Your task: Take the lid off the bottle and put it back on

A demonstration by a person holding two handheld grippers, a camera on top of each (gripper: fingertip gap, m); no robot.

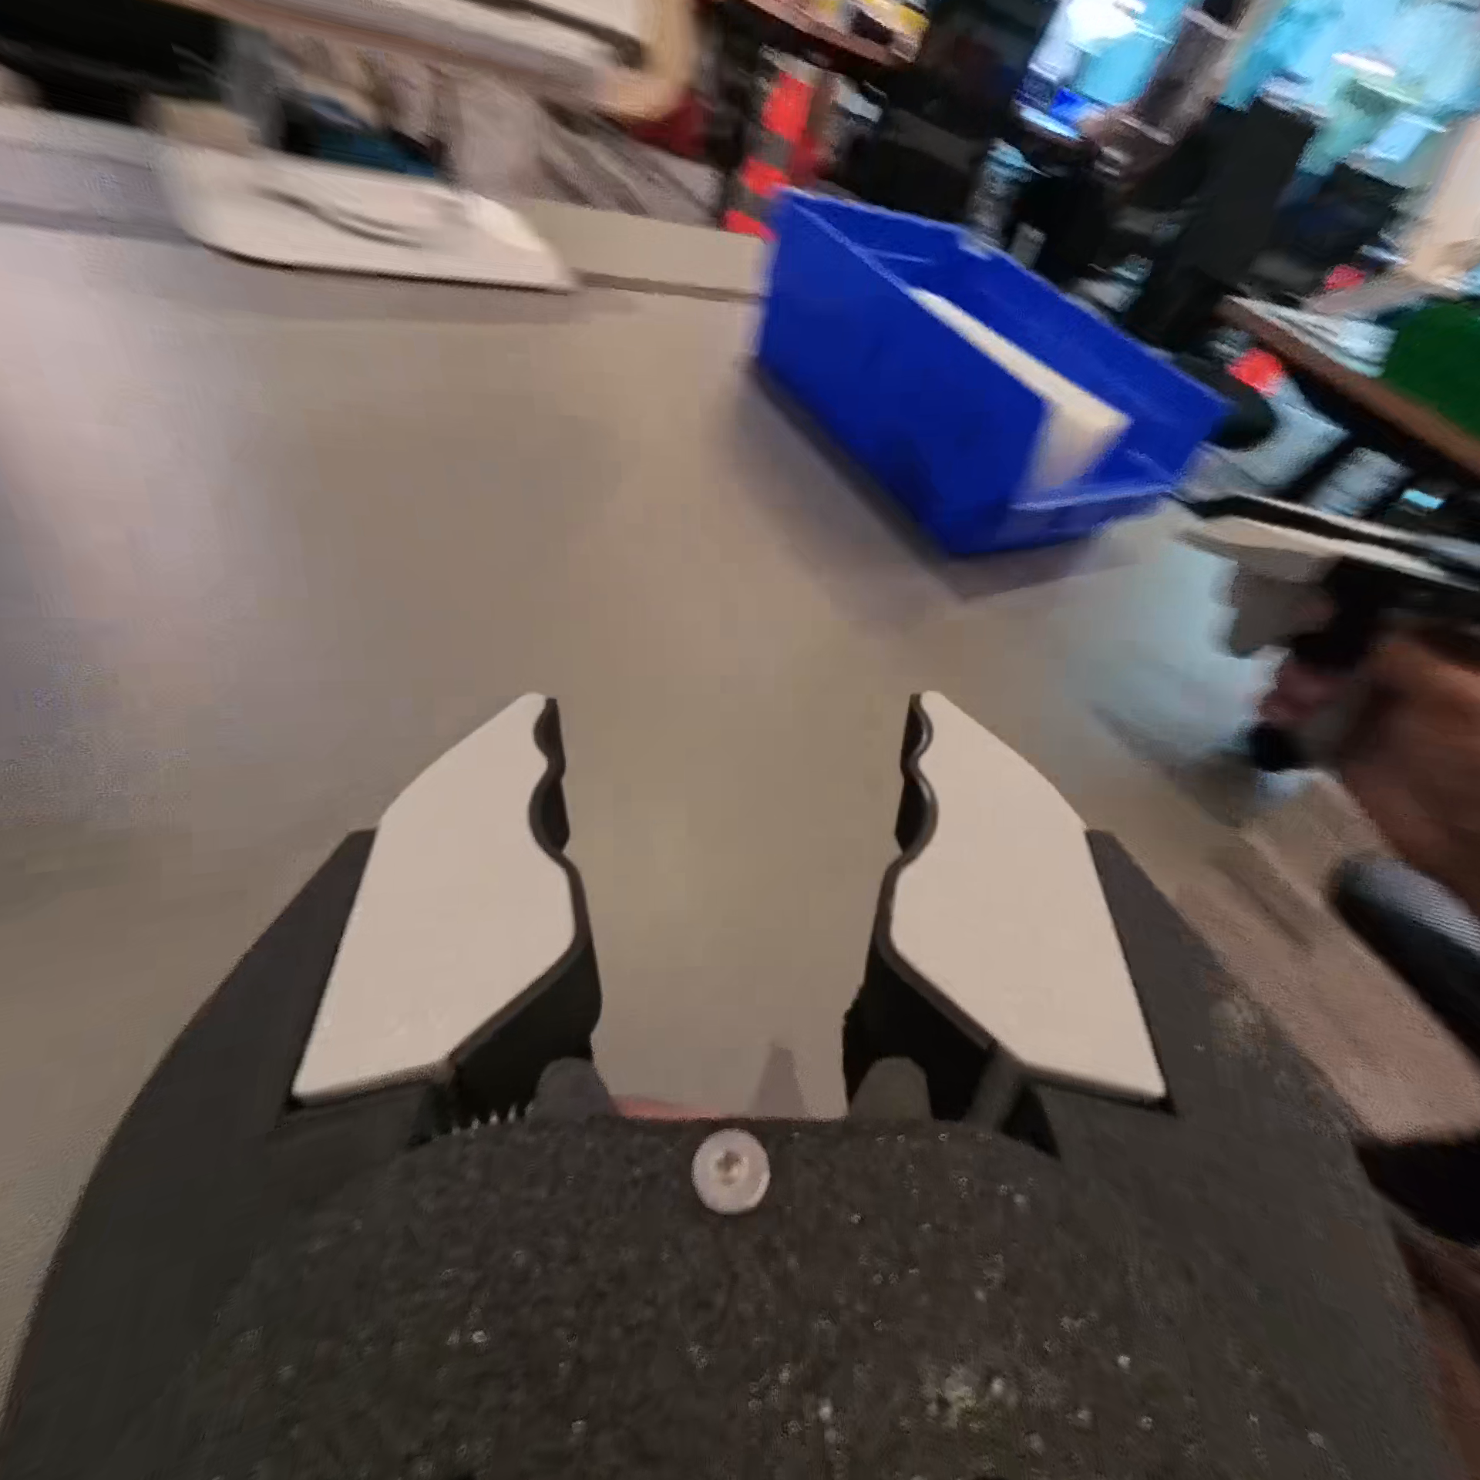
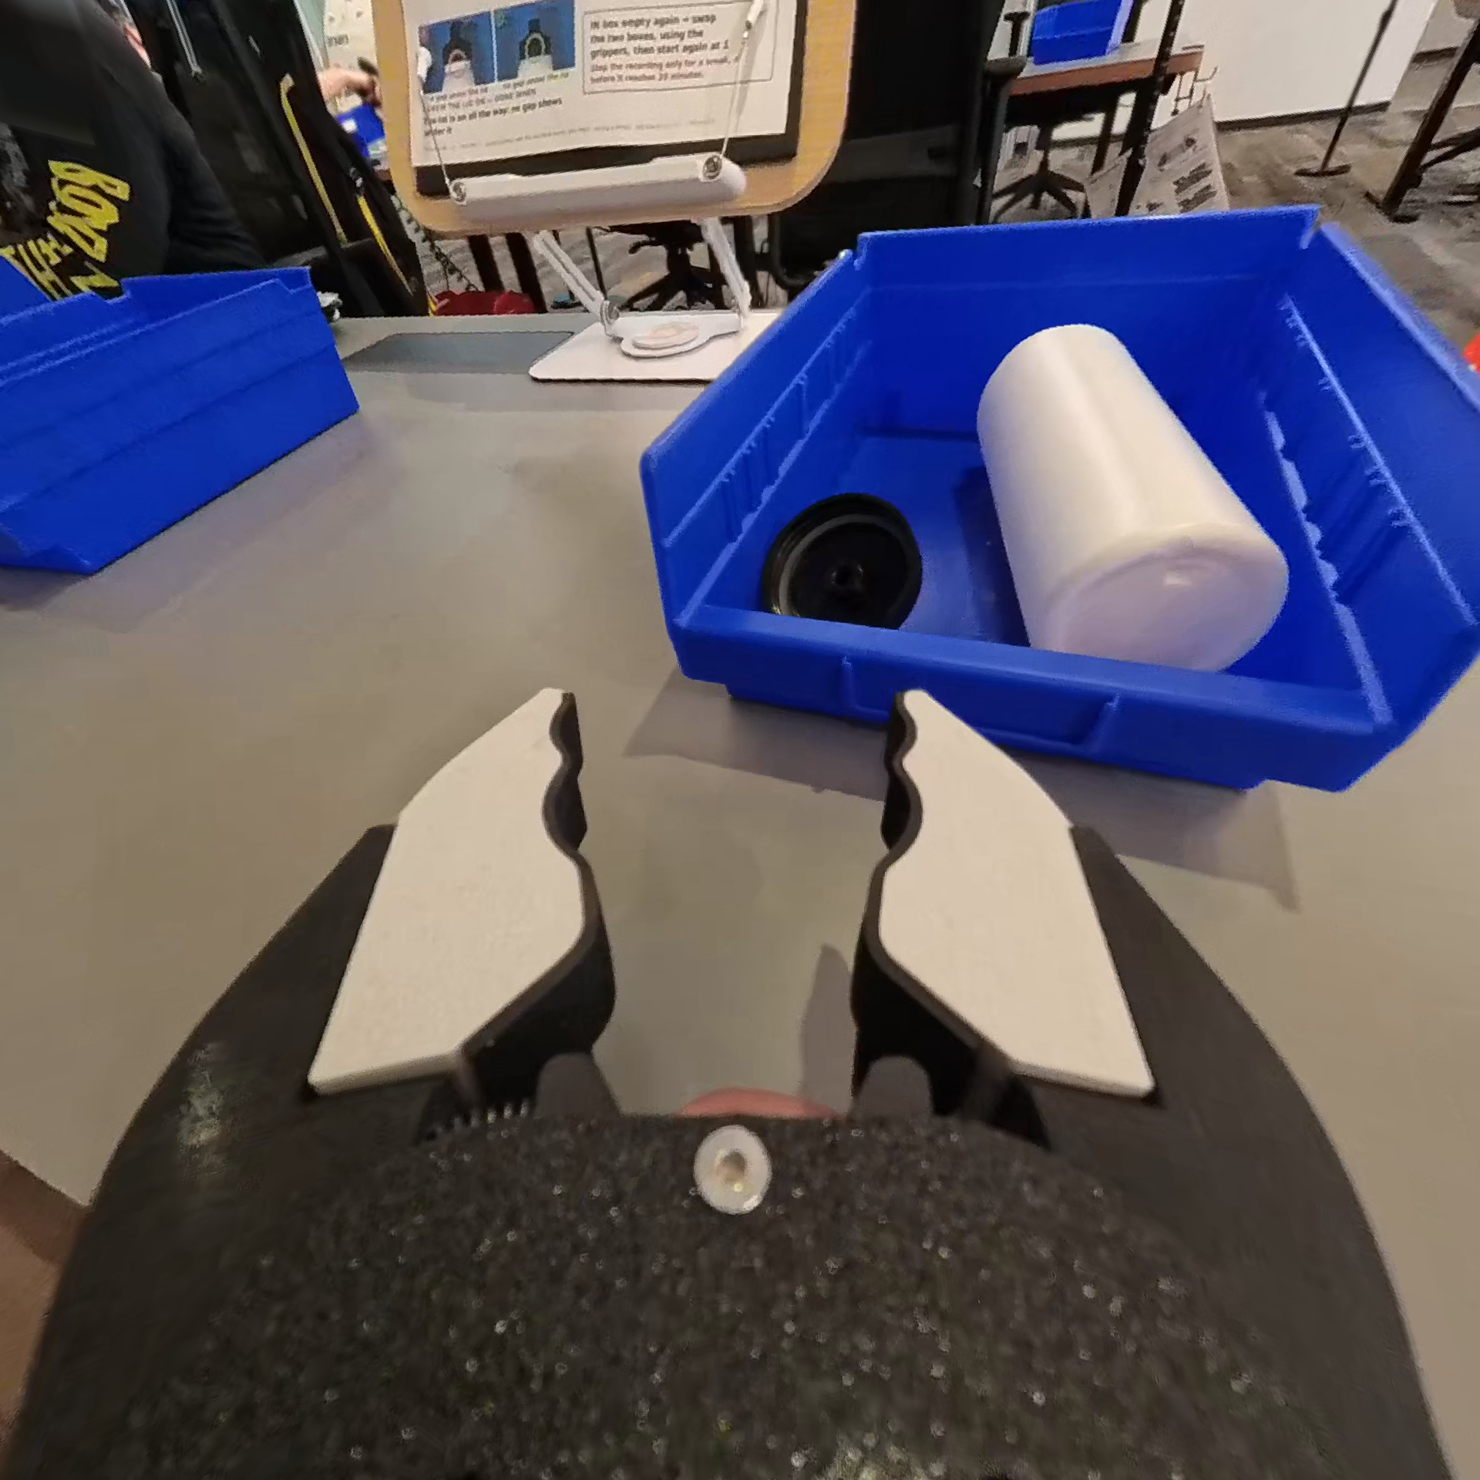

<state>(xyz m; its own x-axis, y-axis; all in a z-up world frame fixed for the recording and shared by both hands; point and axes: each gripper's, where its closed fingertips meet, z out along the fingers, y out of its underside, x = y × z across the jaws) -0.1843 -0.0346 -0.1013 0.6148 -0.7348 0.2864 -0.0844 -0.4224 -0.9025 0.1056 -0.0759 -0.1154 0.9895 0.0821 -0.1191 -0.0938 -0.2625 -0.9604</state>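
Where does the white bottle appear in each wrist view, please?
Left wrist view: blurred white shape inside the blue bin, upper right, likely the white bottle.
Right wrist view: lying on its side in that bin, upper right, beside the black lid.
Shared landmark: the blue bin.

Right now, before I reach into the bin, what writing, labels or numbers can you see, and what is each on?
Printed sheet on the stand: lines of legible print beside two photos; I don't transcribe writing.
Dark top of a person, far left: yellow lettering, not transcribed.
White bottle, black lid, blue bin: no markings visible.
Left wrist view: too blurred to read anything.
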